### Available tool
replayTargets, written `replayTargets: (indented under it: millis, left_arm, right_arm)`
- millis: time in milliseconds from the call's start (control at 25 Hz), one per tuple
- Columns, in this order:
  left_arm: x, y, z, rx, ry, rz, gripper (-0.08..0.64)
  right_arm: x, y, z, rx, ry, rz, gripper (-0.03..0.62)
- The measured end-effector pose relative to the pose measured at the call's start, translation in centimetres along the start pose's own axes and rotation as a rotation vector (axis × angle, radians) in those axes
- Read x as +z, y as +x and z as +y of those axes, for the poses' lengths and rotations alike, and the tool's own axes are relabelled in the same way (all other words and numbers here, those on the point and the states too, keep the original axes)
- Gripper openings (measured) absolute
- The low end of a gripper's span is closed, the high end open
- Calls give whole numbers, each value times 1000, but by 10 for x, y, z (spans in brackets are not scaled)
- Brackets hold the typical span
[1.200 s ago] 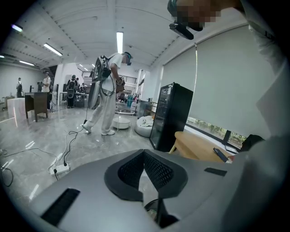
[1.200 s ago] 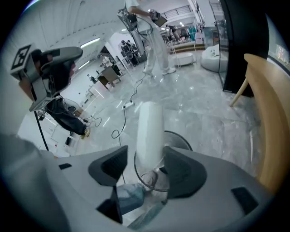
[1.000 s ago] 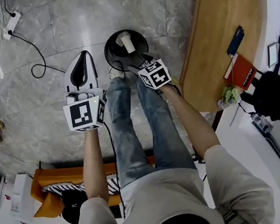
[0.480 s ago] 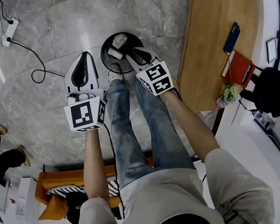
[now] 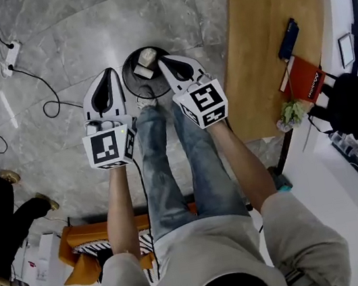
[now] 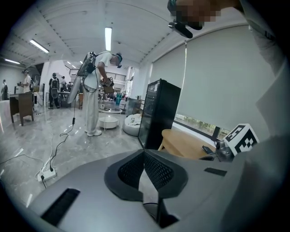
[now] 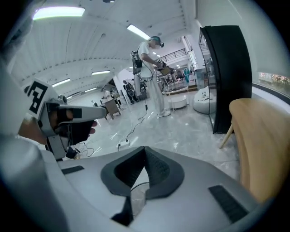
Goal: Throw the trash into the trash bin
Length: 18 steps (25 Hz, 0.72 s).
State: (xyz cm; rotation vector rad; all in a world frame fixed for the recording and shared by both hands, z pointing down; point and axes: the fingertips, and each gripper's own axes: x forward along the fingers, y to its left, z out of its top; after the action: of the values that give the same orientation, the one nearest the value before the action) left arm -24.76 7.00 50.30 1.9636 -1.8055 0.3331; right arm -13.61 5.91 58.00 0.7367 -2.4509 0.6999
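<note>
A person stands over a round black trash bin [image 5: 129,86] on a grey marble floor [image 5: 63,29], a handheld gripper in each hand. The trash [image 5: 145,58], a crumpled pale wad with a white scrap beside it, lies inside the bin, at its far side. The right gripper [image 5: 160,60] hangs over the bin's right rim, clear of the trash; its jaws have just closed, the tips meet, and nothing is between them. The left gripper [image 5: 110,69] is held just left of the bin, over bare floor, its fingers likewise pressed together at the tips and empty. The two grippers point the same way, away from the person, with the bin between them. The person's legs in blue jeans [image 5: 168,161] run down the middle of the head view, one shoe [image 5: 146,101] touching the bin's near edge. To the right stands a curved wooden table [image 5: 271,6] with a dark blue object [image 5: 288,39] and a red book [image 5: 305,79] near its right edge. At far left a white power strip [image 5: 10,53] trails a black cable [image 5: 46,87] across the floor. An orange bag [image 5: 68,251] sits at near left. The gripper views show a tall black cabinet [image 6: 158,113] beyond the table.
</note>
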Motion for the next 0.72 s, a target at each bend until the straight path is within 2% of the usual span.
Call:
replayTargets:
  millis: [320,720]
  left_arm:
    - [12,35,-46,-93,48,16,17]
    - [35,99,-146,-263,129,35,17]
  right_arm:
    - [15,-34,-48,-97,34,-62,29]
    - [1,-110,-151,-284,144,-108,29]
